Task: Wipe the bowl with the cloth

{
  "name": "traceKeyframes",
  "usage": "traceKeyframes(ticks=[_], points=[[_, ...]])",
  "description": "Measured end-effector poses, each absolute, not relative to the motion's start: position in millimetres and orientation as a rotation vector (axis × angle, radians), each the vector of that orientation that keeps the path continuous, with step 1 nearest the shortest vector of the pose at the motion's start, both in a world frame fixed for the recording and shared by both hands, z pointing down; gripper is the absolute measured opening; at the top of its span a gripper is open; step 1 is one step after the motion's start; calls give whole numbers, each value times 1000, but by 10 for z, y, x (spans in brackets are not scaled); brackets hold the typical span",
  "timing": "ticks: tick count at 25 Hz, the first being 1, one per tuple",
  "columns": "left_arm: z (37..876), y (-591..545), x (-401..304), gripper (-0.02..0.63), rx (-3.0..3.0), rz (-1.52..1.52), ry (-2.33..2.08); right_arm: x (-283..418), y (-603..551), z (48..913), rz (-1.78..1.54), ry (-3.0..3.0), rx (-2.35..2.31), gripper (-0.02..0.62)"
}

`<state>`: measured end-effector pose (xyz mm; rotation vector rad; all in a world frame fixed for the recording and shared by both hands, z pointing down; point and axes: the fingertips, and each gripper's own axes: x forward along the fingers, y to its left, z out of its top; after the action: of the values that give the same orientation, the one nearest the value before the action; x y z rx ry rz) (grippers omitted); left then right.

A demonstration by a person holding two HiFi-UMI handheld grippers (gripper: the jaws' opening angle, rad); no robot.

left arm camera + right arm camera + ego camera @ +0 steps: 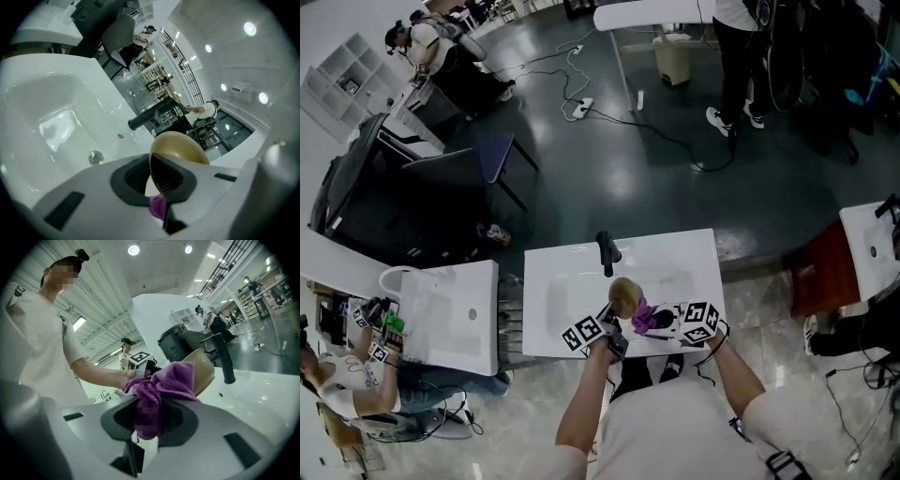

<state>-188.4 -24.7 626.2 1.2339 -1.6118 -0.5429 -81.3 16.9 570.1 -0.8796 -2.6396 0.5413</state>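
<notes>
A tan bowl (625,295) is held on edge over the white sink (572,272), near its front rim. My left gripper (613,319) is shut on the bowl's rim; in the left gripper view the thin rim (180,145) runs between the jaws (157,183). A purple cloth (649,319) is bunched in my right gripper (664,324), which is shut on it. In the right gripper view the cloth (165,383) presses against the bowl (206,370), with that gripper (147,423) just behind. A bit of cloth (158,207) shows below the bowl.
A black faucet (607,251) stands at the back of the sink, just beyond the bowl. The drain (95,157) lies in the basin to the left. A second white sink (450,314) stands to the left, with another person beside it.
</notes>
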Motion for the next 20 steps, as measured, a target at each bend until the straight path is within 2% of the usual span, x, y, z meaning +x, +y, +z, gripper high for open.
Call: traceKeyframes(ticks=[10,20], points=[[6142,-364,-1740,14,1277,-581,-1567,-981,376,6013,431,-2531,-856,80],[6223,-421,-1740,14,1338,-429,-1609,-954,274,6036,424,-2569,-753,80]])
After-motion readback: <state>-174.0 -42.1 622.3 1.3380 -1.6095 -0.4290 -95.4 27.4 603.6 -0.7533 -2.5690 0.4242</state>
